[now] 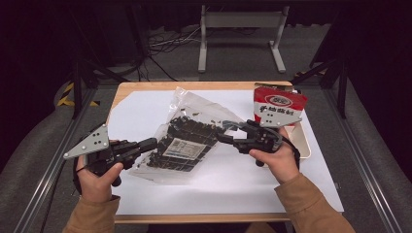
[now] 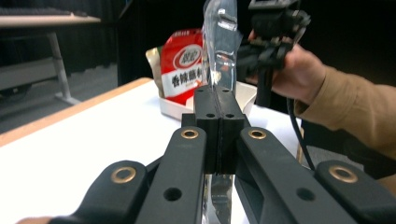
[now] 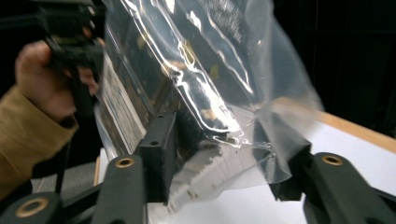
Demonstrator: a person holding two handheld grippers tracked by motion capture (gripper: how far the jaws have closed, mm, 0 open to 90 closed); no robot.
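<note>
Clamping the clear plastic bag (image 1: 187,138) at its edge, my left gripper (image 2: 218,112) has its jaws pressed shut on the film. My right gripper (image 3: 219,154) holds its jaws wide, the bag's other side between them. The bag carries a white printed label, unreadable. Beyond, a red packet (image 1: 278,108) with Chinese characters stands in a tray (image 1: 305,143) on the table (image 1: 233,189).

Left hand (image 1: 97,175) gripped the left gripper (image 1: 148,143) at the near left, jaws pressed fully together and pointing right. Right hand (image 1: 276,156) held the right gripper (image 1: 224,132) right of centre, jaws spread wide apart and pointing left. Both forearms, in tan sleeves (image 1: 313,204), came in from the near edge.
</note>
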